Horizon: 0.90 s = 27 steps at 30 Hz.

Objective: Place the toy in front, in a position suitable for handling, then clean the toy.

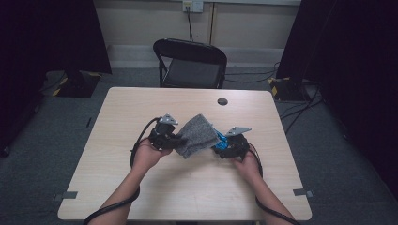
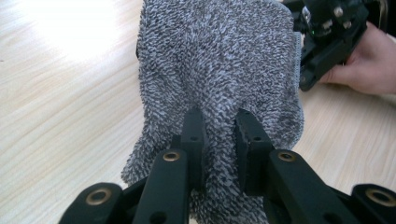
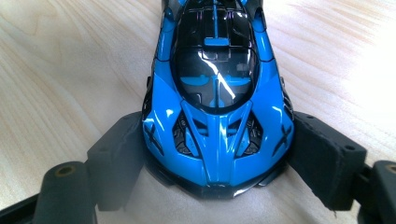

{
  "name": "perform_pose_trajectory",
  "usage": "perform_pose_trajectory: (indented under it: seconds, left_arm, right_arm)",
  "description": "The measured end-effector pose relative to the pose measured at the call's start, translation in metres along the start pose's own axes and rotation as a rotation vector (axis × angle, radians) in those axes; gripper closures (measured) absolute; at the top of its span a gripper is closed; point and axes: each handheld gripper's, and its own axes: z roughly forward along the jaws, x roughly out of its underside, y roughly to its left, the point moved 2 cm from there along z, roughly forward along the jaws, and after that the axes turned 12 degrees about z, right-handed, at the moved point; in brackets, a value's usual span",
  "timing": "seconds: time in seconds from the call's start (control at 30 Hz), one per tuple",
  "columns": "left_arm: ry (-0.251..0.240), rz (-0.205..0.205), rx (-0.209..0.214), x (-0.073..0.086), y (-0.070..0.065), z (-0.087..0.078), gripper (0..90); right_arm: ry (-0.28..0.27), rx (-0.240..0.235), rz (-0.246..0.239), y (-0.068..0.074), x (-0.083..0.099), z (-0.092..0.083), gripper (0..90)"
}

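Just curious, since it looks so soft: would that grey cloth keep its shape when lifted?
Probably not. The grey cloth bunches where the left tongs pinch it, so it likely droops. Its fuzzy terry surface probably grips well, and it looks light.

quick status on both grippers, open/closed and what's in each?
Left gripper: closed, pinching the grey towel.
Right gripper: closed on the blue toy car, jaws against both its sides.
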Motion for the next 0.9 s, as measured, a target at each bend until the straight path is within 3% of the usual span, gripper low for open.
perform_pose_trajectory:
  seconds: [0.6, 0.77, 0.9]
  left_arm:
    - [0.047, -0.006, -0.014, -0.014, 0.008, 0.035, 75.7]
    - [0.073, 0.012, 0.001, -0.018, 0.004, 0.051, 75.7]
    - [0.117, 0.060, 0.014, -0.022, -0.004, 0.066, 75.7]
  right_arm:
    - [0.000, -0.001, 0.000, 0.000, 0.000, 0.000, 22.0]
    - [0.000, -0.001, 0.000, 0.000, 0.000, 0.000, 22.0]
    - [0.000, -0.001, 0.000, 0.000, 0.000, 0.000, 22.0]
